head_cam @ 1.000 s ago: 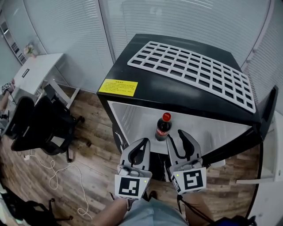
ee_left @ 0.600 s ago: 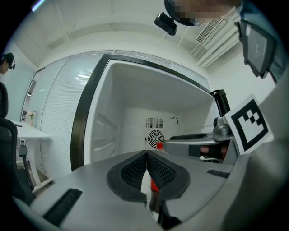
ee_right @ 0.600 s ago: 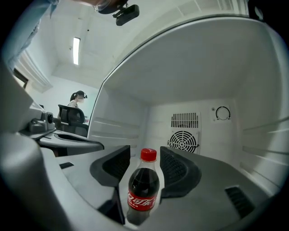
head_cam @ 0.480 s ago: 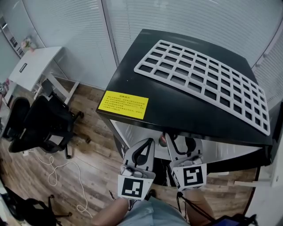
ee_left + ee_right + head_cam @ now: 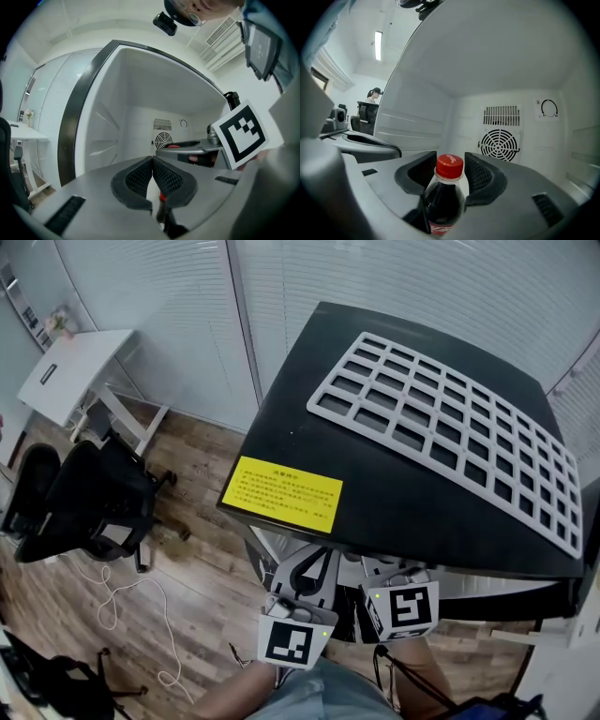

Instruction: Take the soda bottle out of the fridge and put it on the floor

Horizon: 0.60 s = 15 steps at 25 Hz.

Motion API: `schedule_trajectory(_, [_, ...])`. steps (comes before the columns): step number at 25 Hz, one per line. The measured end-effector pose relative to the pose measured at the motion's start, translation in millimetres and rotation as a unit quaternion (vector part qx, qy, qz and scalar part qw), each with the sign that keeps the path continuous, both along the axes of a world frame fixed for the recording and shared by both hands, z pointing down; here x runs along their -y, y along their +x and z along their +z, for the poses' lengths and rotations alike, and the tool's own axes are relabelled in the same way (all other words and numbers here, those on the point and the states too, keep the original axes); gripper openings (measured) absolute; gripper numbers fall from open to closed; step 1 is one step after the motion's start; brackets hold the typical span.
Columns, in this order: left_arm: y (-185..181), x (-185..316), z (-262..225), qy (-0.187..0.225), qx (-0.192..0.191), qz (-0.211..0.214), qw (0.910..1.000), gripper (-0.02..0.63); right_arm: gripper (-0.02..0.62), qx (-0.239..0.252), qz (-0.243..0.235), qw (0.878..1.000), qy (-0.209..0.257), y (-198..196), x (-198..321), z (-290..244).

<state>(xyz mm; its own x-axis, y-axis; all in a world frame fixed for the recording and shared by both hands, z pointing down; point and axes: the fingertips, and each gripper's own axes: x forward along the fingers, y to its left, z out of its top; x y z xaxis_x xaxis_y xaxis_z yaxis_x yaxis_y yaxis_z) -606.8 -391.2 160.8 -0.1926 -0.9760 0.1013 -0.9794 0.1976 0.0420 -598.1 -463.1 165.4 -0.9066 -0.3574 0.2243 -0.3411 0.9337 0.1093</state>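
The soda bottle (image 5: 444, 201), dark with a red cap (image 5: 450, 165), stands inside the white fridge. My right gripper (image 5: 450, 164) has the bottle between its jaws. The jaws have just been closing a little, but a gap shows on each side of the cap, so it is open. My left gripper (image 5: 152, 164) is shut and empty, and points into the fridge to the left of the right gripper (image 5: 187, 149). In the head view the black fridge top (image 5: 309, 418) hides the bottle and both sets of fingertips. Only the left gripper (image 5: 312, 568) and right gripper (image 5: 389, 570) bodies show under its front edge.
A white grid rack (image 5: 450, 437) lies on the fridge top, and a yellow label (image 5: 283, 493) is near its front corner. A round fan grille (image 5: 499, 143) sits on the fridge's back wall. A black office chair (image 5: 94, 502), a white desk (image 5: 75, 371) and a loose cable (image 5: 122, 606) are on the wooden floor at left.
Both grippers have gone forward into the fridge opening. The head view has shifted so the fridge top now covers the interior and the bottle, which showed a second ago.
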Motion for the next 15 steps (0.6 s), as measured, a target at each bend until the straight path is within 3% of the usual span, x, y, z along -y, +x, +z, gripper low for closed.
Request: schedule_trajectory(15, [-6.5, 7.5, 2.0, 0.004, -0.010, 0.002, 0.9999, 0.017, 0.153, -0.017, -0.008, 1.000, 0.001, -13.6, 2.9, 7.6])
